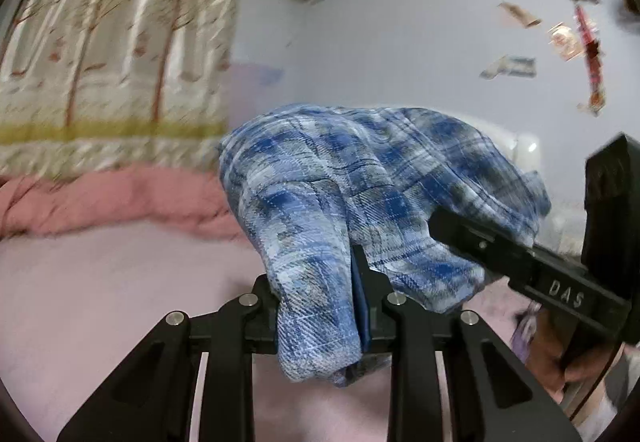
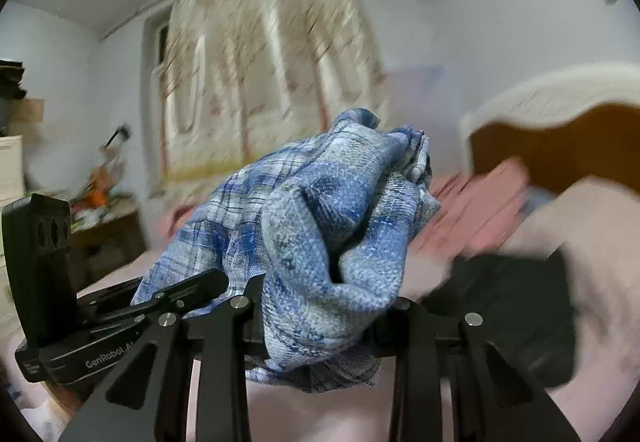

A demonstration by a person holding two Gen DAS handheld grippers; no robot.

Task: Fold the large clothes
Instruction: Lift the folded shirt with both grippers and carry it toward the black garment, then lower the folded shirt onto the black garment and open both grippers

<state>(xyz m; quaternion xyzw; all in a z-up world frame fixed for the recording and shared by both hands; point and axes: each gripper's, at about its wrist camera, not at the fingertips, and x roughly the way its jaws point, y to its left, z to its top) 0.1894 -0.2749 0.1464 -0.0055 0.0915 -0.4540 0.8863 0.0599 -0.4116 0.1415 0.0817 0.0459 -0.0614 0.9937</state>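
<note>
A blue plaid shirt (image 1: 360,178) hangs bunched above the bed. In the left wrist view my left gripper (image 1: 320,306) is shut on a fold of it, with cloth draping over the fingers. My right gripper (image 1: 460,230) comes in from the right and bites into the same shirt. In the right wrist view the blue plaid shirt (image 2: 320,210) is heaped over my right gripper (image 2: 320,326), which is shut on a thick wad that hides the fingertips. My left gripper (image 2: 208,282) shows at lower left, its tip in the cloth. Both views are blurred by motion.
A pink sheet (image 1: 100,302) covers the bed, with a rolled pink quilt (image 1: 120,198) along its far side. A tree-print curtain (image 1: 112,42) hangs behind. A wooden headboard (image 2: 560,146) stands at right, and a dark garment (image 2: 520,314) lies on the bed. A hand (image 1: 560,354) holds the right gripper.
</note>
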